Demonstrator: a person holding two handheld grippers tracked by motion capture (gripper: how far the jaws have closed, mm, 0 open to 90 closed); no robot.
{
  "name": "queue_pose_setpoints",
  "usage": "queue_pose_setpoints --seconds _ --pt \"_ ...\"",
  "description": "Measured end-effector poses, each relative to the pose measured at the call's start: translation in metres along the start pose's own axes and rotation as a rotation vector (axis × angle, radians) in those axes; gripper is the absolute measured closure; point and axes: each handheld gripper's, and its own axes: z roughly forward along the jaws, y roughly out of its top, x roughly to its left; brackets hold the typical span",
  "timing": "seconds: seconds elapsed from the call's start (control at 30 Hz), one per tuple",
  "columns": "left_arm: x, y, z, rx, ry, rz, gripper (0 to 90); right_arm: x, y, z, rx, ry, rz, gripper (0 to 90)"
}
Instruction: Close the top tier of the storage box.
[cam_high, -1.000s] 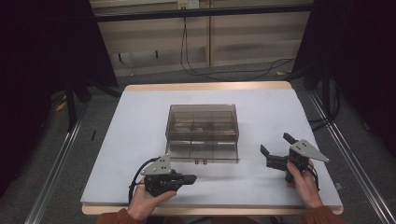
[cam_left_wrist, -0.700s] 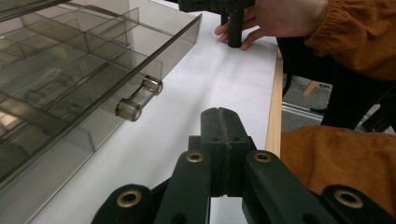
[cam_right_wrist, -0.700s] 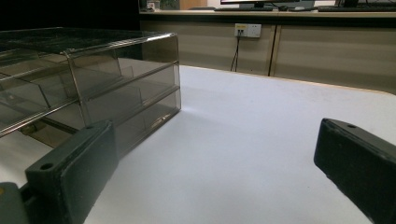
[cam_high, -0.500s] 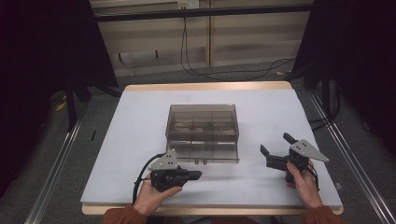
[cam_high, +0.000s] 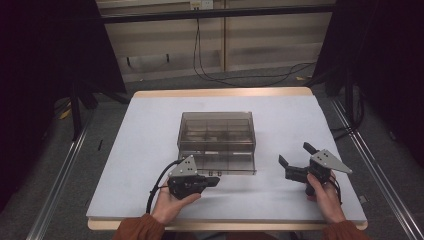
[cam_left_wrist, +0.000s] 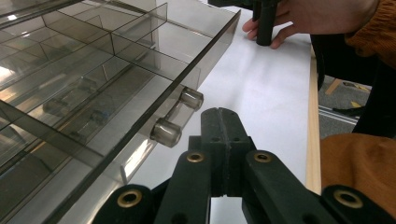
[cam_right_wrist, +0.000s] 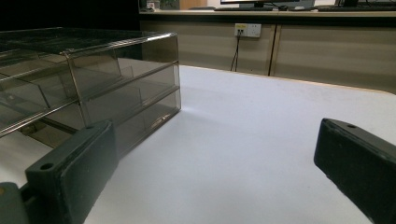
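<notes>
High view: my left tongs (cam_high: 212, 181) have edged fwd since 1 s ago, tips just short of the drawer box (cam_high: 217, 141) mid-surface (cam_high: 140, 140); right tongs (cam_high: 294, 159) unmoved.
Left gripper view: jaws pressed together, empty, beside two drawer knobs (cam_left_wrist: 166, 132).
Right gripper view: jaws spread wide; box at left, apart.

Place: looks like a lab or test room set up for recording.
Bench (cam_high: 150, 125): plain white top with a pale wood edge, standing alone in the middle of the floor.
Floor (cam_high: 165, 82): grey carpet, with metal rails (cam_high: 60, 175) running down both sides of the bench.
Back wall: beige panels, a wall socket (cam_right_wrist: 247, 30) and black cables (cam_high: 200, 55) hanging down from it.
Sides: dark curtains (cam_high: 45, 65) close in left and right.
</notes>
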Motion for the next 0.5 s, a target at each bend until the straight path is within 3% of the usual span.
queue_pose_setpoints --seconds 0.5 --pt "0.0004 0.0042 0.0052 -0.004 0.017 0.004 90.0 0.0004 0.0001 -0.0001 -0.003 0.000 0.003 0.0"
